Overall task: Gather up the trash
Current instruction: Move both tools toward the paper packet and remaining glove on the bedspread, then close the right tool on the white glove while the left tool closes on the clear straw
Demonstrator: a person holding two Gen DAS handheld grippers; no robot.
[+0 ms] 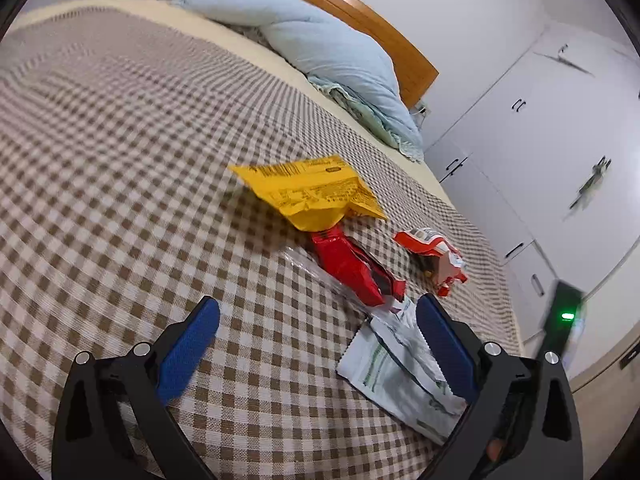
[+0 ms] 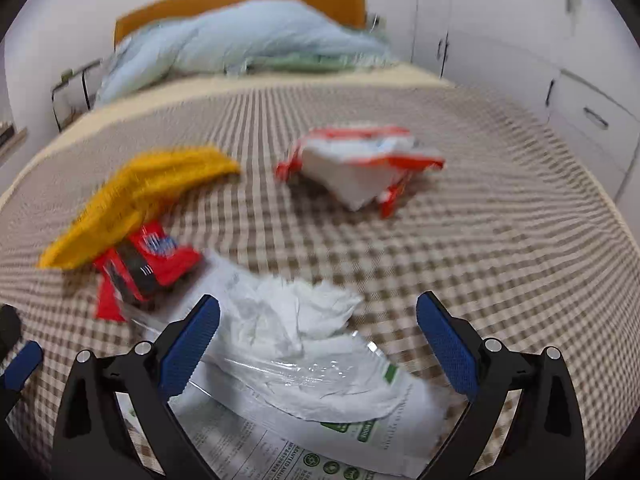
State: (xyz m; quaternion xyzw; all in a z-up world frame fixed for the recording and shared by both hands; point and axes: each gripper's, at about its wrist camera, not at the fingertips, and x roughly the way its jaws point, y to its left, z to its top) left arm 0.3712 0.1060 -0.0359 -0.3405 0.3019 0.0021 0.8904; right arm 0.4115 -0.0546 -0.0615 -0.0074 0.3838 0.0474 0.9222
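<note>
On the bed (image 2: 500, 208), right gripper (image 2: 318, 320) gapes wide, empty, straddling the white wrapper (image 2: 304, 364). Left gripper (image 1: 318, 320) hovers wide open, holding nothing, near the red wrapper (image 1: 352, 266). Best bet: drop lower, pinch the crumpled middle.

Glossy crinkled plastic wrappers: yellow (image 1: 308, 196), red (image 1: 352, 266), white (image 2: 320, 380). Woven matt checked cloth covers the bed (image 1: 120, 140); headboard (image 1: 360, 16) polished wood.
</note>
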